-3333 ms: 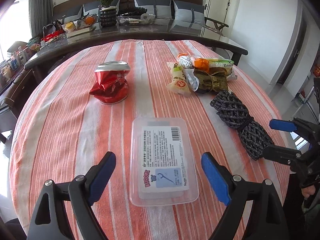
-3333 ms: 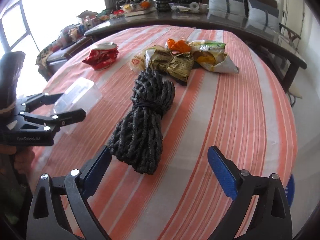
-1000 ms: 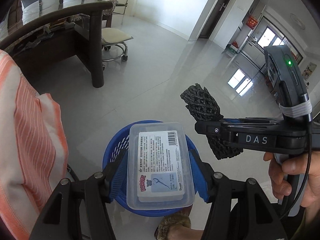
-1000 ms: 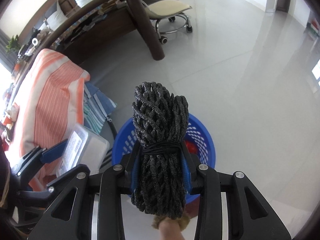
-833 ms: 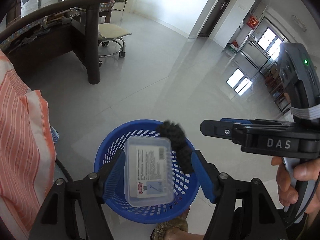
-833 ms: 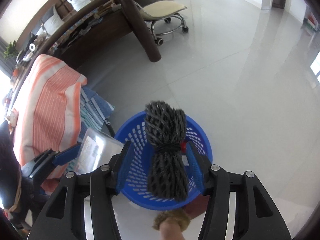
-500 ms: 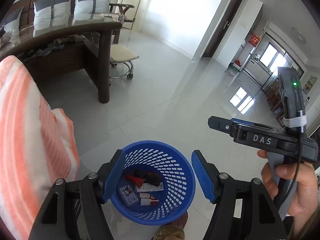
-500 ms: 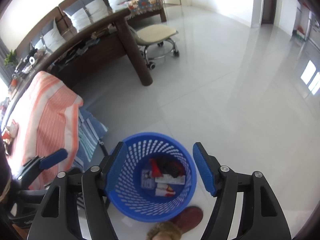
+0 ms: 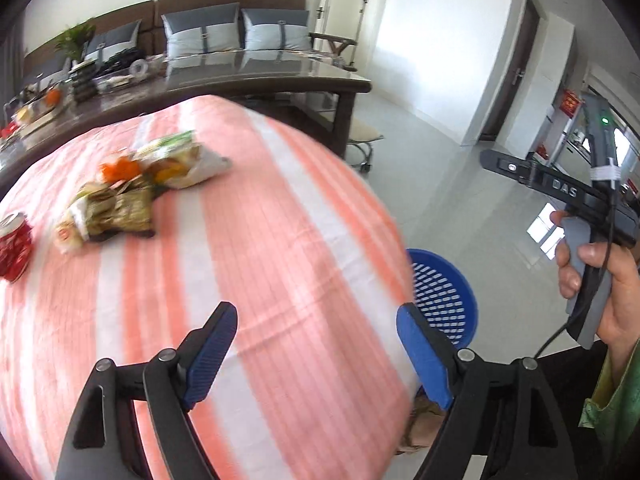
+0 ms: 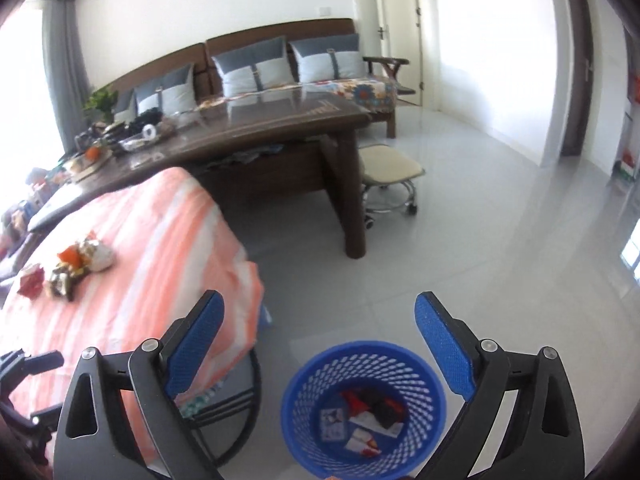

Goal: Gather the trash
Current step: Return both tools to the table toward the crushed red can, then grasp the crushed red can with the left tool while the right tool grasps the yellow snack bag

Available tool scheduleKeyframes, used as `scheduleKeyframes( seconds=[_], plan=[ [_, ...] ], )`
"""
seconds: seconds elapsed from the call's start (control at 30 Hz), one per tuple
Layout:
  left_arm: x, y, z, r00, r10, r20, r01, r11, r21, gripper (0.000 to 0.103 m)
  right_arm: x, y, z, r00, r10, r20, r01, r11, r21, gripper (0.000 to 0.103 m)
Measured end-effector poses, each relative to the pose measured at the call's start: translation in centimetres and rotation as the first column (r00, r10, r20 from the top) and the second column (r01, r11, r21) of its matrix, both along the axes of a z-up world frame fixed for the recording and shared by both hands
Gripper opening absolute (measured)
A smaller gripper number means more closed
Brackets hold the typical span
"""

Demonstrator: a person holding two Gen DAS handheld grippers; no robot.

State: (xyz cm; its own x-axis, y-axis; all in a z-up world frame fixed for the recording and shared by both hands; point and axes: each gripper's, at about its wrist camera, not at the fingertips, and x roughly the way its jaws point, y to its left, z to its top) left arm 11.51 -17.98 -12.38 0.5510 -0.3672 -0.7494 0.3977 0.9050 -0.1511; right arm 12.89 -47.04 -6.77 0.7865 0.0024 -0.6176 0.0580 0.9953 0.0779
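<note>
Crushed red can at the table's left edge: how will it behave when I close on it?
The crushed red can looks already dented, so it is probably light and may buckle further under a firm squeeze. It stands upright on the striped tablecloth, so a sideways nudge could tip it. The left gripper is open and wide enough, likely.

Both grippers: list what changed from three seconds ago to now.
The left gripper let go of the clear box and the right gripper dropped the rope bundle into the blue basket; both are now open and empty, the left one swung back over the striped table. The snack wrappers and crushed can stayed put.
</note>
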Motion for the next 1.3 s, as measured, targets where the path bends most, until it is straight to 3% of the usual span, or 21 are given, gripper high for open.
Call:
scheduleKeyframes(
  seconds=[0.13, 0.27, 0.4, 0.53, 0.77, 0.97, 1.1, 1.3],
  plan=[
    [0.3, 6.8, -0.3, 0.987, 0.158, 0.023, -0.159, 0.985, 0.073, 0.084, -0.4, 6.8, -0.7, 0.988, 0.156, 0.014, -0.155, 0.987, -0.036, 0.098],
    [0.8, 11.3, -1.4, 0.97, 0.242, 0.004, -0.241, 0.966, 0.095, 0.084, -0.8, 13.8, -2.6, 0.947, 0.319, -0.039, -0.321, 0.946, -0.051, 0.098],
    [0.9, 14.0, -2.8, 0.96, 0.276, -0.046, -0.271, 0.958, 0.093, 0.084, -0.8, 19.3, -4.9, 0.894, 0.435, -0.108, -0.443, 0.895, -0.061, 0.098],
    [0.7, 14.2, -2.9, 0.968, 0.252, -0.013, -0.248, 0.961, 0.123, 0.084, -0.9, 22.7, -6.7, 0.861, 0.486, -0.148, -0.503, 0.857, -0.109, 0.098],
    [1.4, 15.5, -2.7, 0.967, 0.255, -0.012, -0.252, 0.961, 0.117, 0.084, -0.8, 23.5, -8.3, 0.852, 0.483, -0.202, -0.509, 0.854, -0.11, 0.098],
    [4.1, 22.2, -2.3, 0.935, 0.355, 0.006, -0.354, 0.928, 0.117, 0.084, -1.3, 23.3, -8.3, 0.851, 0.486, -0.198, -0.513, 0.85, -0.118, 0.098],
    [7.8, 25.7, -2.6, 0.95, 0.312, -0.018, -0.309, 0.948, 0.078, 0.084, -1.2, 23.3, -8.4, 0.853, 0.483, -0.198, -0.509, 0.853, -0.113, 0.1],
    [12.4, 26.6, -3.1, 0.962, 0.274, -0.006, -0.27, 0.951, 0.153, 0.085, -0.7, 23.6, -8.4, 0.855, 0.477, -0.202, -0.504, 0.857, -0.11, 0.103]
  ],
)
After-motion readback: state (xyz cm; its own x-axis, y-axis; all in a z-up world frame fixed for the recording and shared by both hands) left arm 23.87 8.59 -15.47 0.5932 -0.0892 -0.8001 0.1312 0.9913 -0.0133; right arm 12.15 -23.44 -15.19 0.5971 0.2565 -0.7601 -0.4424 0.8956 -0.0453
